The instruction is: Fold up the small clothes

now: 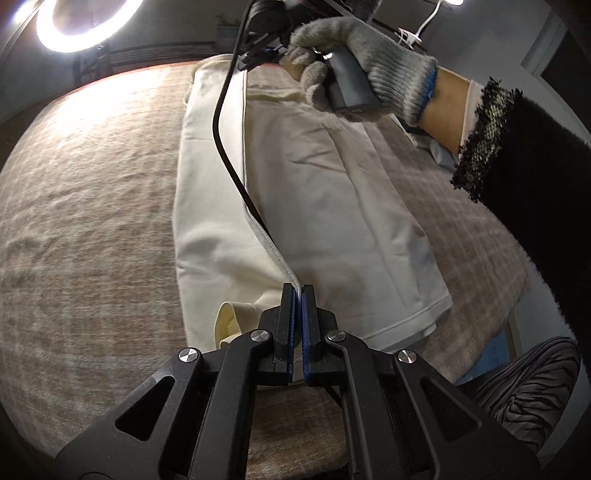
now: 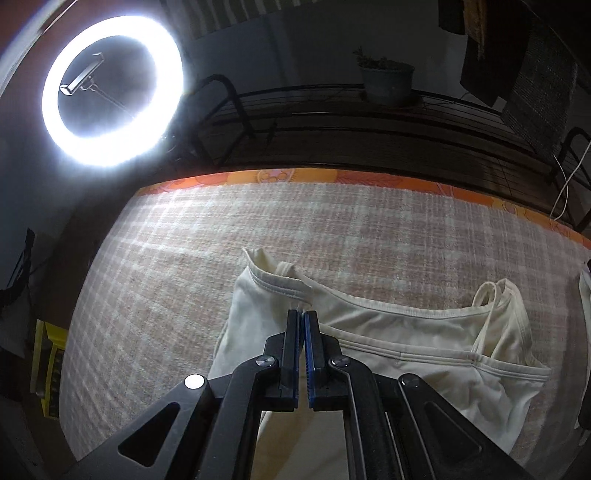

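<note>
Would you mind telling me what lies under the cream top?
Under the cream top lies the checked blanket, showing all around it. Whatever sits beneath the blanket is covered, apart from an orange edge.

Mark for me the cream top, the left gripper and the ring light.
cream top (image 1: 325, 206): left wrist view, on the flat body panel.
left gripper (image 1: 297, 295): left wrist view, midway between fingertips, shut on the top's hem.
ring light (image 2: 110, 35): right wrist view, on its glowing upper rim.

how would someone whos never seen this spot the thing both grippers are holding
Start at the pink-and-white checked blanket covering the bed. On it lies a cream sleeveless top, the only pale plain cloth there. Thin shoulder straps and stitched edges mark it, and the left gripper and right gripper each pinch one edge.
</note>
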Demonstrator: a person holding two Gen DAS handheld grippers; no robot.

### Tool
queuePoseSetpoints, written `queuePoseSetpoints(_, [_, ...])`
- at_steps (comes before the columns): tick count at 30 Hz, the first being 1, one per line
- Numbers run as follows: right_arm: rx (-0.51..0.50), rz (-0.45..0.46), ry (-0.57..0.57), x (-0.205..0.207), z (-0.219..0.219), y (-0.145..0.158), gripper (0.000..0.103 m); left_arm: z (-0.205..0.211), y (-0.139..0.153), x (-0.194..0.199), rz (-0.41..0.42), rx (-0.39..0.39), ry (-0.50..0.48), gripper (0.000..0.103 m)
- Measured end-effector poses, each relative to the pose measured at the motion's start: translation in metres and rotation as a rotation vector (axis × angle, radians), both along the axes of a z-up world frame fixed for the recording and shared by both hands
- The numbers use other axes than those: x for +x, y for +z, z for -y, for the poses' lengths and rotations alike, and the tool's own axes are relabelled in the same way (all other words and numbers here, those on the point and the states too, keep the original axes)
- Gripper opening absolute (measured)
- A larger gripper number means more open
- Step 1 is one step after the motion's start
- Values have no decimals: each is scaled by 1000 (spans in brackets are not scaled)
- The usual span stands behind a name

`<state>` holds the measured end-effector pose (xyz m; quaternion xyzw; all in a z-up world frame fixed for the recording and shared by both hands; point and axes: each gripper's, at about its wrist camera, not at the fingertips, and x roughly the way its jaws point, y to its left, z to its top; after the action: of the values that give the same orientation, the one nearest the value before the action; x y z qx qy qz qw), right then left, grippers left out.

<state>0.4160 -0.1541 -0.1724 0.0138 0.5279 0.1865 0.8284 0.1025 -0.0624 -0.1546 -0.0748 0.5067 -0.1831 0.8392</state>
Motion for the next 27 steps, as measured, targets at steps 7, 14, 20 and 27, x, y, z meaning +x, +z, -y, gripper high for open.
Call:
queuePoseSetpoints(7, [-83,-30,-35,7,3,-30,6,12,-12,-4,-57,-2,-42,10])
queuePoseSetpoints(14, [-59,3,-91,-7,33,-12,36,14,-3,-30,-29,-50,-125,34])
queuePoseSetpoints(20, [36,87,-154,-44,86,38,46,-11,15,-63,21,-101,-135,34])
queuePoseSetpoints(27, [132,155,-237,-109,160,86,48,-27,33,-80,93,-149,-115,34])
